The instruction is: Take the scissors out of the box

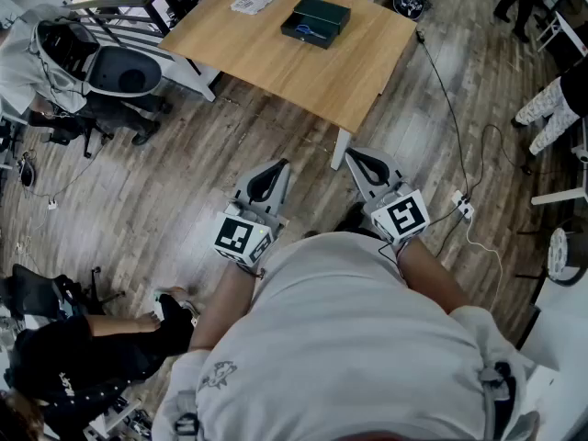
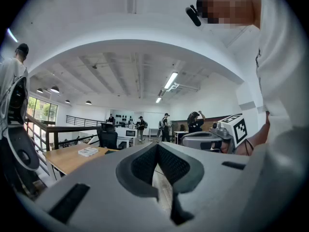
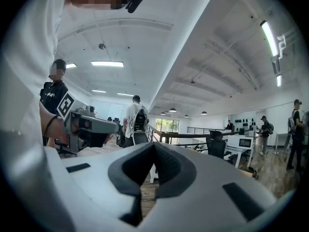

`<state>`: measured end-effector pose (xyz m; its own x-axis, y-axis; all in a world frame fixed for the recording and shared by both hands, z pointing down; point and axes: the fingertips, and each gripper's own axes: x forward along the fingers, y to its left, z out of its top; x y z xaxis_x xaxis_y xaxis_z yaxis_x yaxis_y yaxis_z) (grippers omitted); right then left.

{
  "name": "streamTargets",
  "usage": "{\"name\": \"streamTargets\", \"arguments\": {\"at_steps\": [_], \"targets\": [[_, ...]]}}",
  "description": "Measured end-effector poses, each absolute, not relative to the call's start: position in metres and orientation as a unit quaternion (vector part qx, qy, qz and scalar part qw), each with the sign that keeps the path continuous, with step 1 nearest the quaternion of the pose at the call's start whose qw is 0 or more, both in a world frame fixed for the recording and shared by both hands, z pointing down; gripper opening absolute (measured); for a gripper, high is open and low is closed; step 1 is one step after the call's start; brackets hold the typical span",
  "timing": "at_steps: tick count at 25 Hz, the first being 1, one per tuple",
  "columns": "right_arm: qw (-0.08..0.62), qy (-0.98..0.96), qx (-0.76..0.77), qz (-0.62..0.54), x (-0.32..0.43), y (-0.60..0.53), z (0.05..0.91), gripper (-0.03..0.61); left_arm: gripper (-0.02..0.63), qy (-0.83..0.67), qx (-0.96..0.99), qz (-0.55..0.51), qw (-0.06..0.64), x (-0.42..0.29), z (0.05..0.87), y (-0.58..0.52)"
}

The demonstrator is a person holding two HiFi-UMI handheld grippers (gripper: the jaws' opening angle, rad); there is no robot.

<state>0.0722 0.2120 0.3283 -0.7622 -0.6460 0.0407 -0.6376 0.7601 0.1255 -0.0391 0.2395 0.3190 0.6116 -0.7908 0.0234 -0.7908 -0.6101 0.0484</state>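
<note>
Scissors tiny, indistinct in box

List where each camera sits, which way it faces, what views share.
Head view: on the person's head, steeply down at left tongs, right tongs, shirt, forearms, floor, table with box ahead.
Left gripper view: on left tongs, level, facing the room; shut jaws below, shirt at right.
Right gripper view: on right tongs, level, facing the room; shut jaws below, shirt at left.
Shared: each gripper view shows the other tongs; head and left gripper views share the table.
</note>
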Motion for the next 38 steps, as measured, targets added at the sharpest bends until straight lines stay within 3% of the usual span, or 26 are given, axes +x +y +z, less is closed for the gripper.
{"name": "streamTargets", "arguments": {"at_steps": [23, 38], "targets": [[0.065, -0.930, 0.353, -0.081, 0.054, 0.205, 0.330, 0.008, 0.005, -0.450, 0.893, -0.006, 0.021, -0.055, 0.316, 0.236], [0.073, -0.933, 0.350, -0.043, 0.060, 0.136, 0.362, 0.173, 0.005, -0.468, 0.883, 0.018, 0.037, -0.057, 0.338, 0.179]]}}
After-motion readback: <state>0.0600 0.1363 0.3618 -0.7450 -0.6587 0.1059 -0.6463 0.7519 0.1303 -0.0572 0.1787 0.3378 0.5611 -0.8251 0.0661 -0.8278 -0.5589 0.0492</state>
